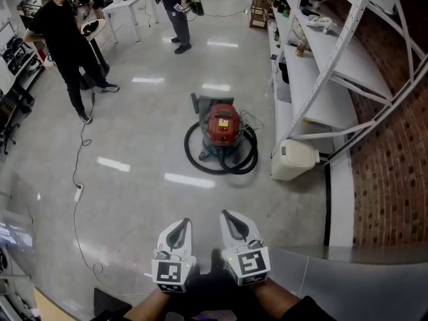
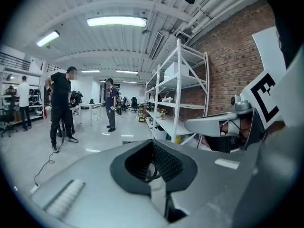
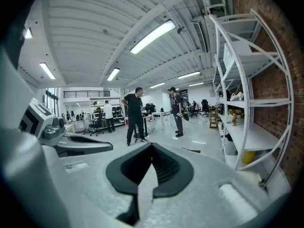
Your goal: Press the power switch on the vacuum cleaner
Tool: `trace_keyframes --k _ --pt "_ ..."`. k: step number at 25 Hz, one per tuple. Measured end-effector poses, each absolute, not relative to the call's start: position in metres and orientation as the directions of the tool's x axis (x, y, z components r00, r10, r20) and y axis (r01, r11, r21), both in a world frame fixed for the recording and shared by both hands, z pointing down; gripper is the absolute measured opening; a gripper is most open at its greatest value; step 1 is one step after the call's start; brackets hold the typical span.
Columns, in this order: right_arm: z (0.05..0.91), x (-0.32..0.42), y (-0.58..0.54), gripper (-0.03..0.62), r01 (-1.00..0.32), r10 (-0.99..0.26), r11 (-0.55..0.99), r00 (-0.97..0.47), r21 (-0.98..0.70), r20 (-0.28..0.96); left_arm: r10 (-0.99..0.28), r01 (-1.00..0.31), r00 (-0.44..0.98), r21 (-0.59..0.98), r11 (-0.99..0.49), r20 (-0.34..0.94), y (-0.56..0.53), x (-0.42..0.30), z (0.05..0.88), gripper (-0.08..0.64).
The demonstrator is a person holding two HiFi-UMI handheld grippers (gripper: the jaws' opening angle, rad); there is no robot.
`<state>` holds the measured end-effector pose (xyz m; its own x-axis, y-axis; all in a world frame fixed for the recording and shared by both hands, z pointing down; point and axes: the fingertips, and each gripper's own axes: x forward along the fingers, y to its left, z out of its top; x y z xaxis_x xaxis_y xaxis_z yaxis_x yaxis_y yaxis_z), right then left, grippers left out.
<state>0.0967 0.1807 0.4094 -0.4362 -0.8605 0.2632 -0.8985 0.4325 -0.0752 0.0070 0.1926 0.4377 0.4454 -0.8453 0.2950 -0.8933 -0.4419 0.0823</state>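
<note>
The vacuum cleaner [image 1: 222, 124] is a red drum on a grey base, standing on the glossy floor ahead of me, with a black hose [image 1: 200, 158] coiled round it. Its switch is too small to make out from here. My left gripper [image 1: 185, 221] and right gripper [image 1: 225, 213] are side by side at the bottom of the head view, well short of the vacuum. Both point towards it, each with its jaws closed together and nothing held. In the left gripper view the left gripper [image 2: 153, 143] looks out over the room; the right gripper [image 3: 151, 145] does likewise in its own view.
A white shelving rack [image 1: 314, 79] runs along the brick wall [image 1: 394, 159] on the right, with a white bin [image 1: 294, 159] at its foot beside the vacuum. Two people [image 1: 63, 39] stand at the far left and back. A cable with a power strip [image 1: 78, 192] trails across the floor on the left.
</note>
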Motion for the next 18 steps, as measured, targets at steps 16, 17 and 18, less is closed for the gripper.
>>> trace_keyframes --k 16,17,18 --pt "0.412 0.084 0.218 -0.008 -0.913 -0.870 0.405 -0.403 -0.054 0.284 -0.851 -0.884 0.456 0.020 -0.467 0.263 0.216 -0.014 0.427 0.015" --pt "0.413 0.082 0.220 -0.008 -0.913 -0.869 0.404 -0.402 -0.056 0.288 -0.851 -0.883 0.458 0.020 -0.469 0.256 0.217 -0.016 0.427 0.015" --pt "0.412 0.079 0.221 -0.008 -0.914 -0.870 0.401 -0.399 -0.056 0.291 -0.851 -0.882 0.462 0.028 -0.470 0.250 0.218 -0.018 0.426 0.015"
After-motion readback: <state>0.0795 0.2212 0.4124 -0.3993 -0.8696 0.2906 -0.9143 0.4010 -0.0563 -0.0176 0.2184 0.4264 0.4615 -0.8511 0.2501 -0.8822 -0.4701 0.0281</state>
